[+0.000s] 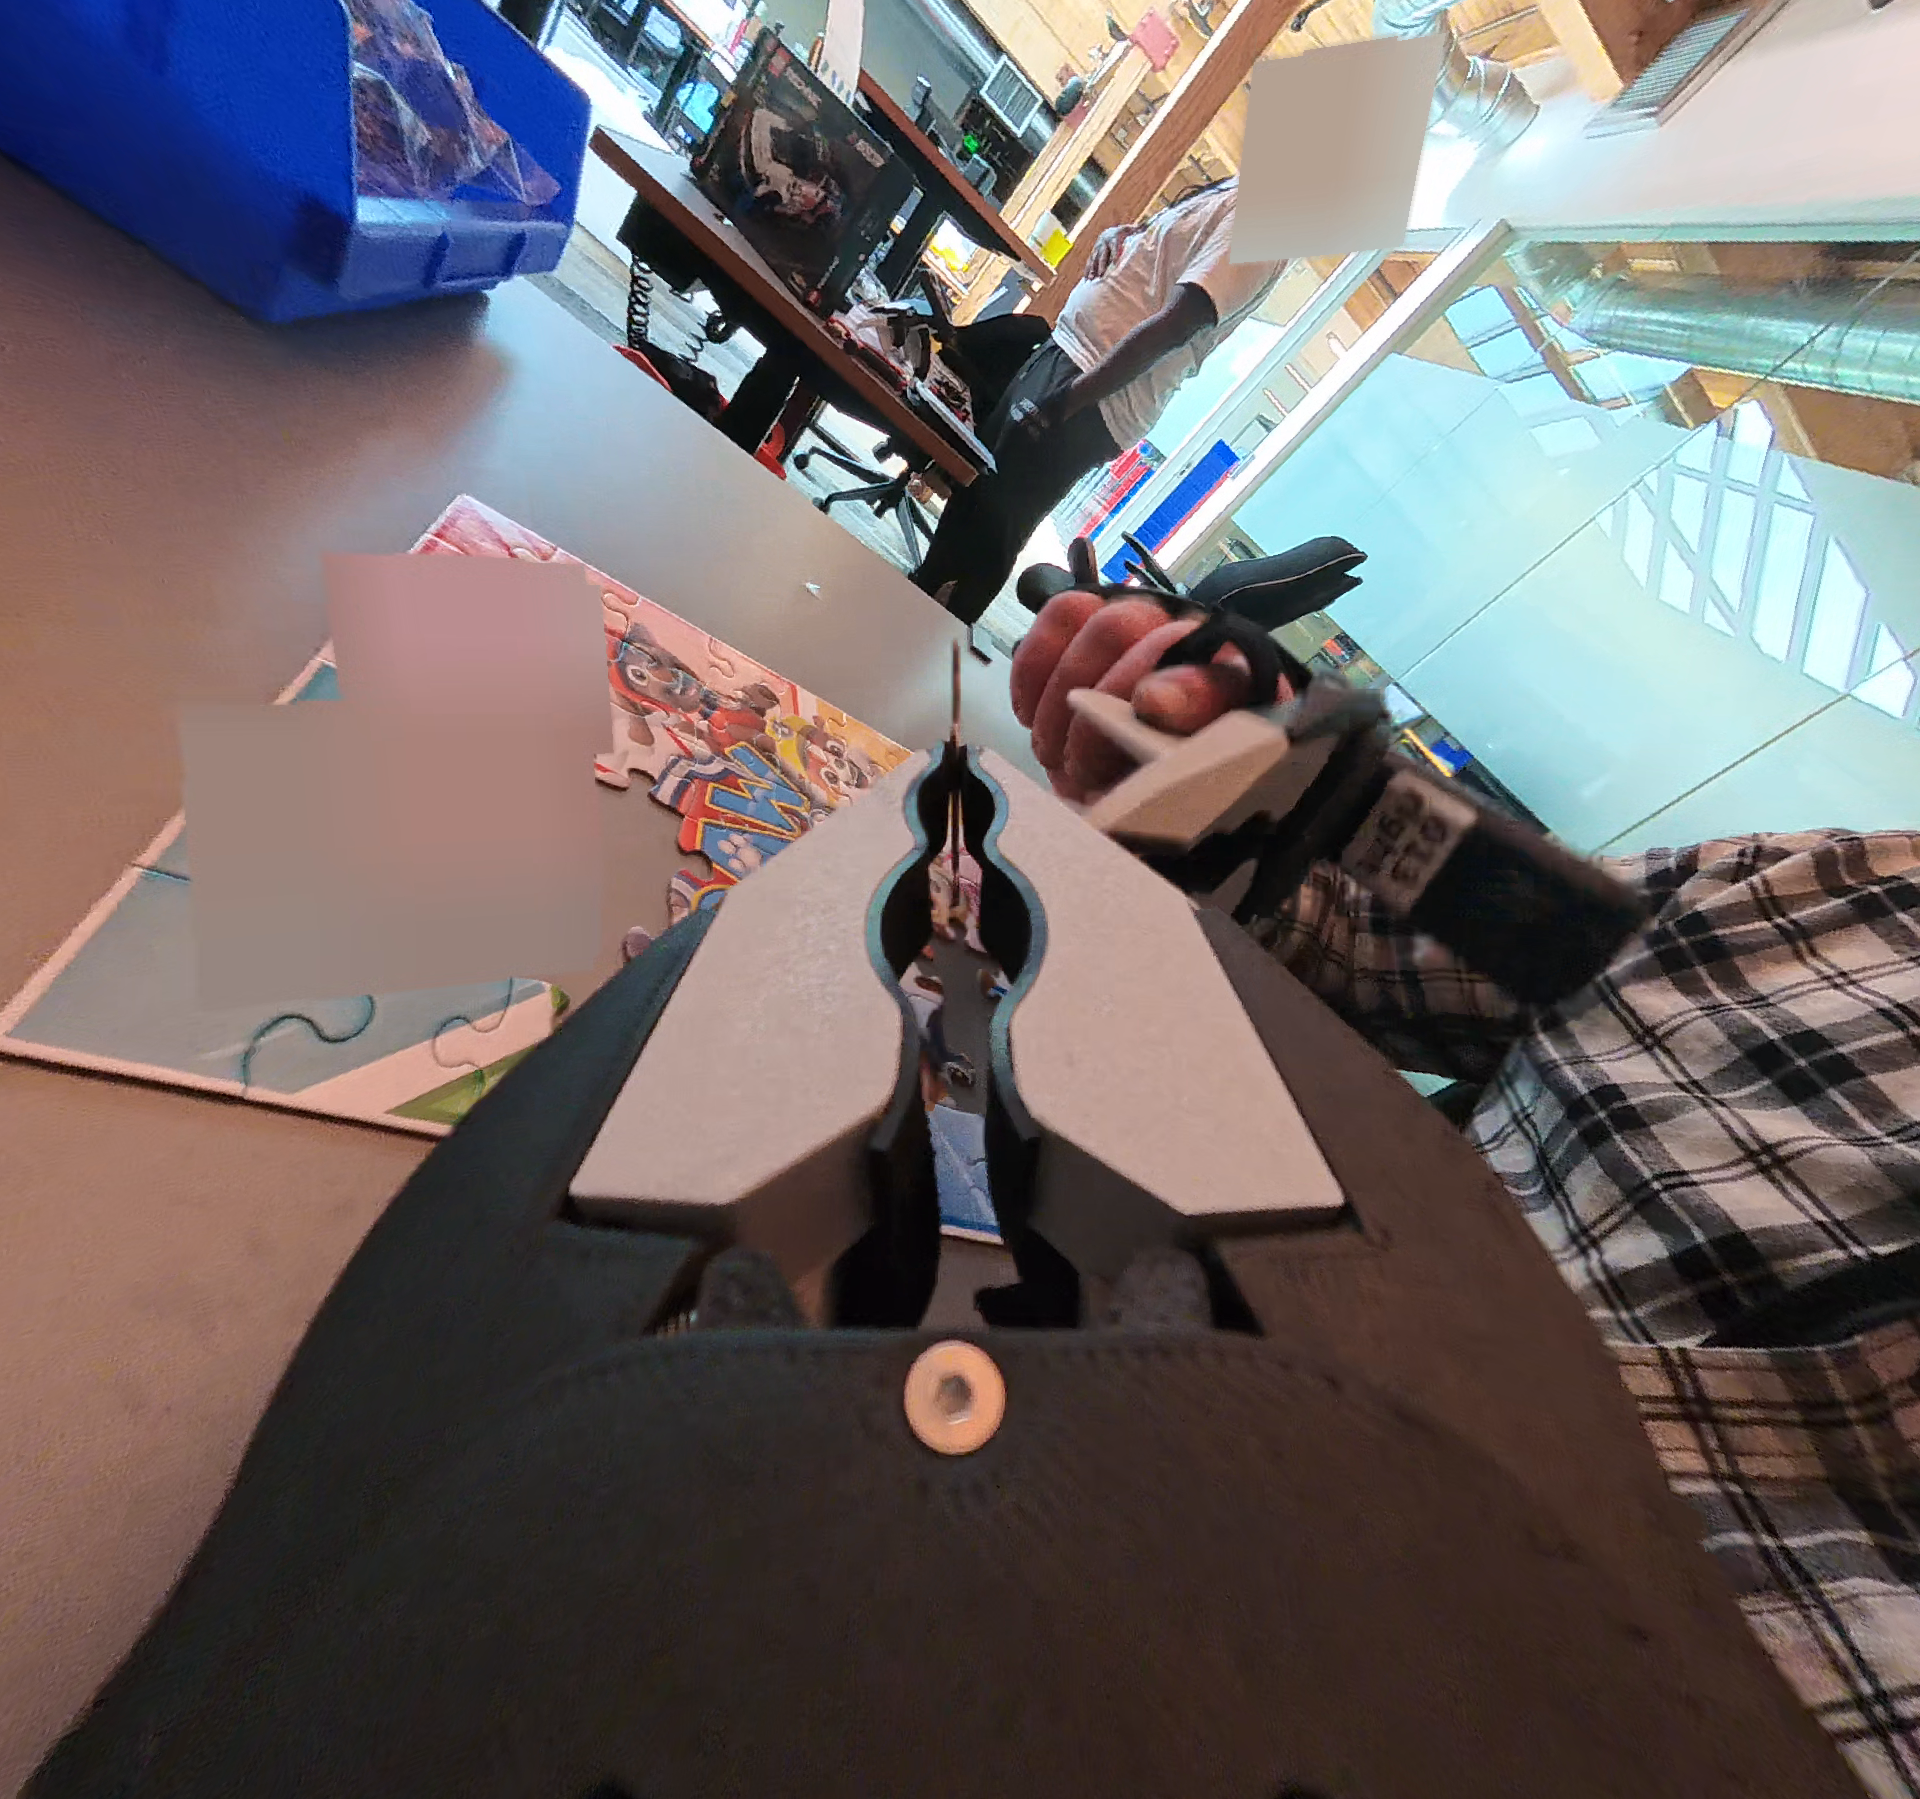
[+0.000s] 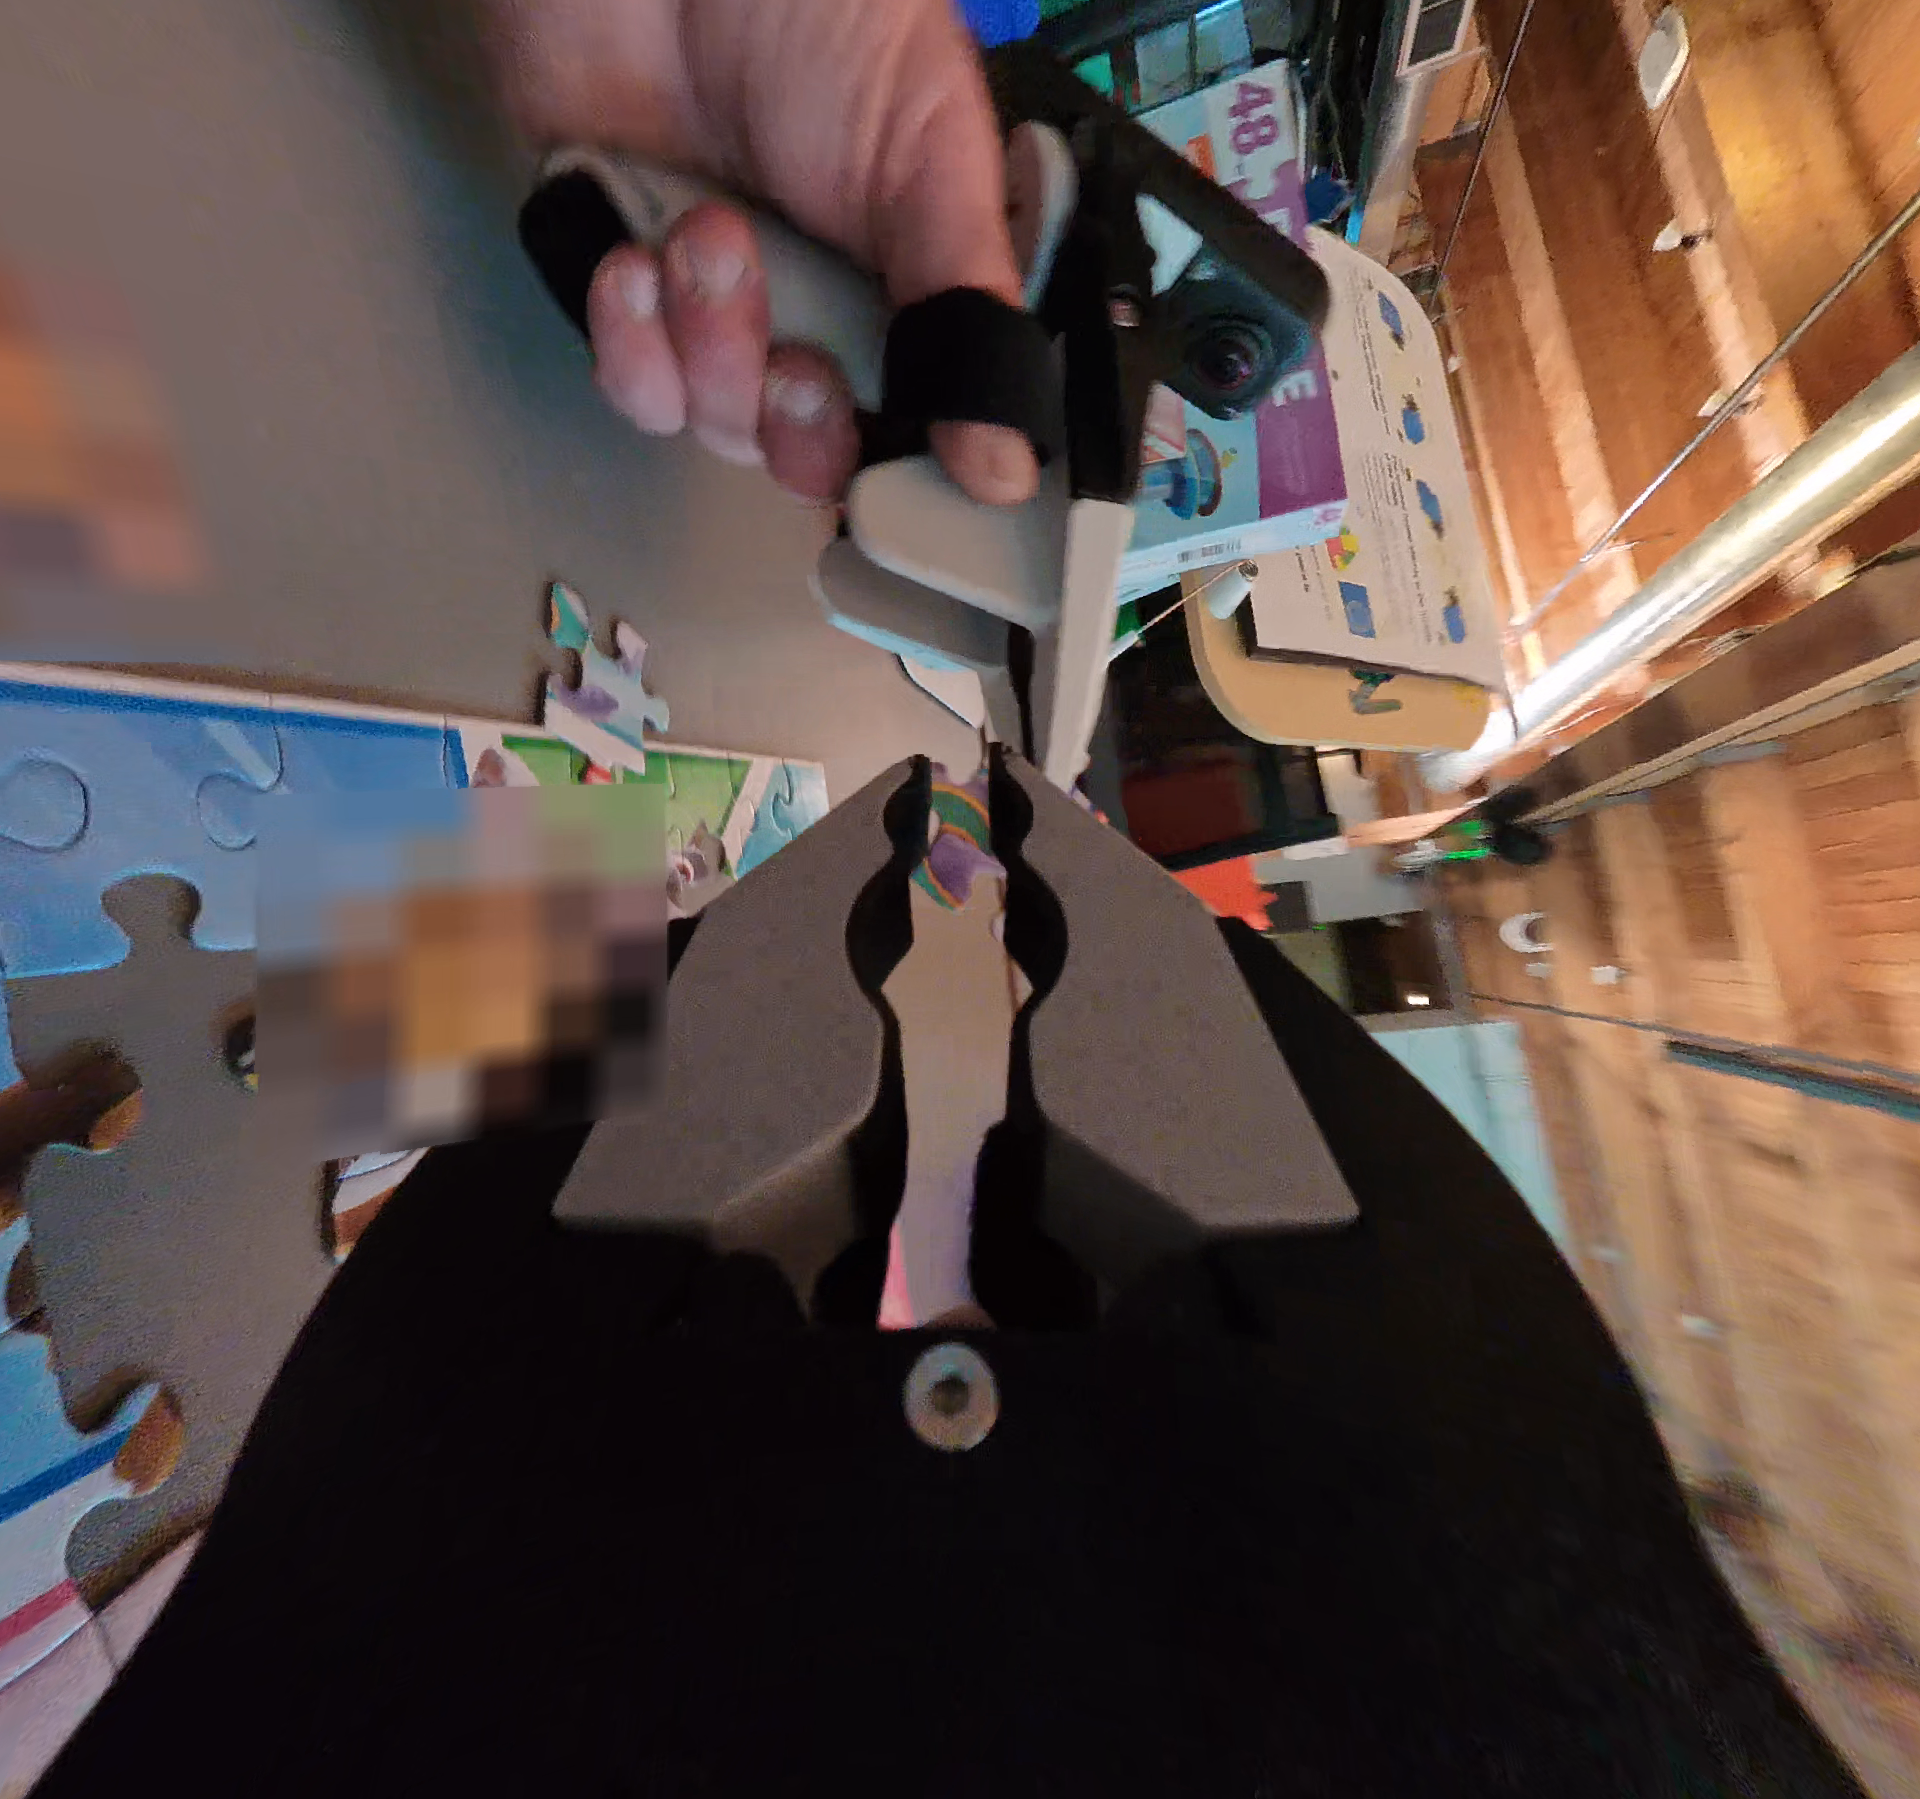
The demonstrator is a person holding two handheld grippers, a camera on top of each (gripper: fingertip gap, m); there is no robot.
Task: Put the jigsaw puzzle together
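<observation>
In the left wrist view my left gripper (image 1: 954,762) is shut on a thin puzzle piece (image 1: 954,689), seen edge-on and sticking out past the fingertips, above the table. The partly built colourful puzzle (image 1: 727,741) lies just behind it. The right gripper's grey finger (image 1: 1195,762) is close on the right. In the right wrist view my right gripper (image 2: 956,773) is open, its pads a little apart, right below the left gripper's fingers (image 2: 935,544), which pinch the pale piece (image 2: 940,684). A purple and green piece (image 2: 961,845) shows through the gap.
A loose piece (image 2: 603,679) lies by the puzzle's edge (image 2: 135,762). A blue bin (image 1: 208,87) stands at the back left of the grey table (image 1: 208,461). The puzzle box (image 2: 1278,461) is beyond the grippers. A person (image 1: 1122,336) stands behind the table. Both grippers' tips are close together, under 4 cm apart.
</observation>
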